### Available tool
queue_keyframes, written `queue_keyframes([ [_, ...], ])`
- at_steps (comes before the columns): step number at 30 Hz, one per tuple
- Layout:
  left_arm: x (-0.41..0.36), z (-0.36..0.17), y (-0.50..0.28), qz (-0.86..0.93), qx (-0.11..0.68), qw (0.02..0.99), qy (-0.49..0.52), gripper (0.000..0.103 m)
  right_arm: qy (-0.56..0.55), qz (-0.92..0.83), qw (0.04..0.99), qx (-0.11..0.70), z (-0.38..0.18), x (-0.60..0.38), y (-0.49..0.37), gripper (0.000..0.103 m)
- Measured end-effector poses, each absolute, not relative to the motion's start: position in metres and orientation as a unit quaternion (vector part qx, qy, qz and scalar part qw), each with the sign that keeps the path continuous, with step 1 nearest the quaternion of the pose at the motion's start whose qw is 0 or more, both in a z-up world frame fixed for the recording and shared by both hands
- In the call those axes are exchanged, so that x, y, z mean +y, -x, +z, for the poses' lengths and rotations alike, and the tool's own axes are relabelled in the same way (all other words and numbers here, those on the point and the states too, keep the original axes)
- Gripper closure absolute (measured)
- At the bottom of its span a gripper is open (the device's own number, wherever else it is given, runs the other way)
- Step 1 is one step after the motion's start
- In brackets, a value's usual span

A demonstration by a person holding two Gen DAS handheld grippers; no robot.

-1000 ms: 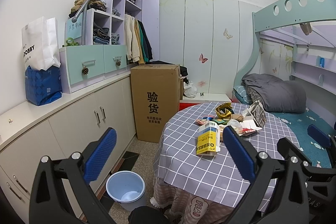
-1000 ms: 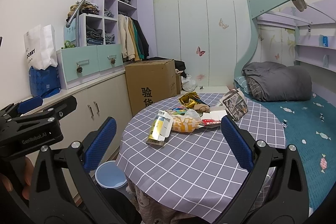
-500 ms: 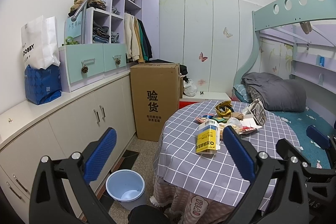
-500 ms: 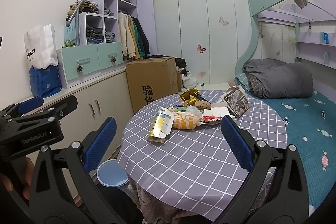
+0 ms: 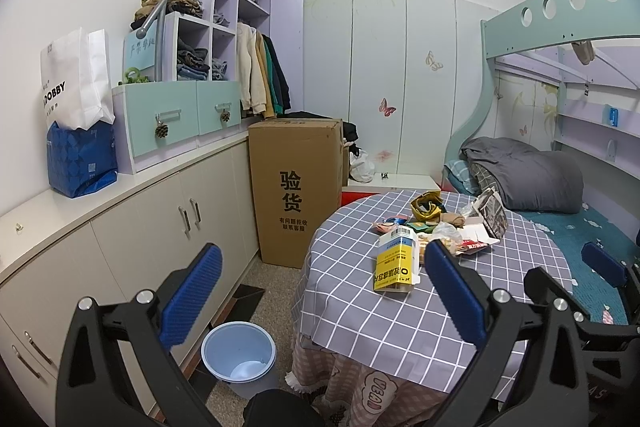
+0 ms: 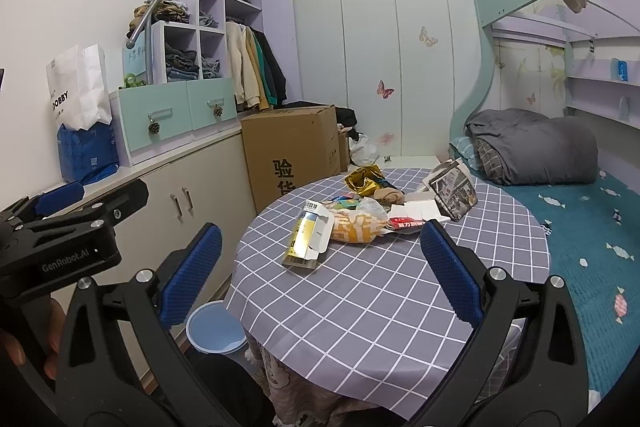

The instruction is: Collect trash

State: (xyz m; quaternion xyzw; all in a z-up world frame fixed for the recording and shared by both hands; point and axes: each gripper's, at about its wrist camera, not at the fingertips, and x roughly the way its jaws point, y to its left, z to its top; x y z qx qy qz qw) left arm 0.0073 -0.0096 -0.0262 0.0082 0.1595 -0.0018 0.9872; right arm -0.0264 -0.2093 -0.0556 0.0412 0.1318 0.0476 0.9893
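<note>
Trash lies heaped on the round table with the grey checked cloth (image 5: 360,311) (image 6: 360,307): a yellow-and-white carton (image 5: 394,263) (image 6: 306,241), an orange-printed plastic bag (image 6: 358,225), a gold wrapper (image 5: 427,205) (image 6: 362,179), a red-and-white packet (image 6: 406,223) and an open box (image 6: 454,189). A light blue bin (image 5: 239,357) (image 6: 216,327) stands on the floor left of the table. My left gripper (image 5: 320,295) hangs open before the table's near left edge. My right gripper (image 6: 316,273) is open over the near side of the table, holding nothing.
A tall cardboard box (image 5: 296,187) stands behind the table beside low white cabinets (image 5: 160,223). A bunk bed with a grey quilt (image 5: 528,175) runs along the right. Paper bags (image 5: 78,111) sit on the cabinet top. A hand (image 6: 24,343) holds the left gripper.
Both cameras have drifted slightly; the table and its trash sit a little higher and farther in view. Both grippers stay open and nothing has been picked up.
</note>
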Motion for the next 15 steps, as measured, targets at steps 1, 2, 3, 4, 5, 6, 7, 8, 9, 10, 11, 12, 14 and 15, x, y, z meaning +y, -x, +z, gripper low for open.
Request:
queue_keyframes([
  [1,-0.0095,-0.0259,-0.0074,-0.002,0.160,0.987,-0.008,0.004,-0.041,0.048,0.989,0.132,-0.0553,-0.2092,0.0261,0.006],
  [2,-0.0093,-0.0257,-0.0074,-0.002,0.160,0.987,-0.008,0.004,-0.042,0.048,0.989,0.133,-0.0555,-0.2089,0.0263,0.006],
  [3,-0.0098,-0.0266,-0.0072,-0.002,0.160,0.987,-0.008,0.004,-0.042,0.048,0.989,0.133,-0.0554,-0.2090,0.0258,0.006],
  [4,-0.0095,-0.0270,-0.0073,-0.002,0.161,0.987,-0.008,0.004,-0.041,0.048,0.989,0.133,-0.0555,-0.2089,0.0259,0.006],
  [5,-0.0105,-0.0288,-0.0067,-0.002,0.162,0.987,-0.008,0.004,-0.041,0.048,0.989,0.133,-0.0555,-0.2089,0.0259,0.006],
  [6,-0.0095,-0.0282,-0.0072,-0.003,0.162,0.987,-0.008,0.004,-0.041,0.048,0.989,0.133,-0.0556,-0.2087,0.0260,0.006],
  [7,-0.0098,-0.0291,-0.0067,-0.003,0.163,0.987,-0.008,0.004,-0.042,0.048,0.989,0.133,-0.0557,-0.2086,0.0261,0.006],
  [8,-0.0093,-0.0283,-0.0073,-0.003,0.163,0.987,-0.008,0.004,-0.042,0.048,0.989,0.133,-0.0556,-0.2090,0.0259,0.006],
  [9,-0.0103,-0.0301,-0.0063,-0.003,0.163,0.987,-0.008,0.004,-0.042,0.048,0.989,0.133,-0.0557,-0.2087,0.0260,0.006],
  [10,-0.0100,-0.0296,-0.0067,-0.003,0.163,0.987,-0.008,0.004,-0.042,0.048,0.989,0.134,-0.0560,-0.2092,0.0259,0.006],
  [11,-0.0103,-0.0301,-0.0064,-0.003,0.163,0.987,-0.008,0.004,-0.043,0.048,0.989,0.134,-0.0562,-0.2089,0.0262,0.006],
  [12,-0.0096,-0.0289,-0.0070,-0.002,0.163,0.987,-0.008,0.004,-0.043,0.048,0.989,0.135,-0.0565,-0.2092,0.0255,0.006],
  [14,-0.0092,-0.0281,-0.0075,-0.003,0.163,0.987,-0.008,0.004,-0.045,0.049,0.988,0.136,-0.0569,-0.2096,0.0249,0.006],
  [15,-0.0103,-0.0301,-0.0065,-0.003,0.165,0.986,-0.009,0.004,-0.047,0.049,0.988,0.139,-0.0574,-0.2103,0.0244,0.006],
])
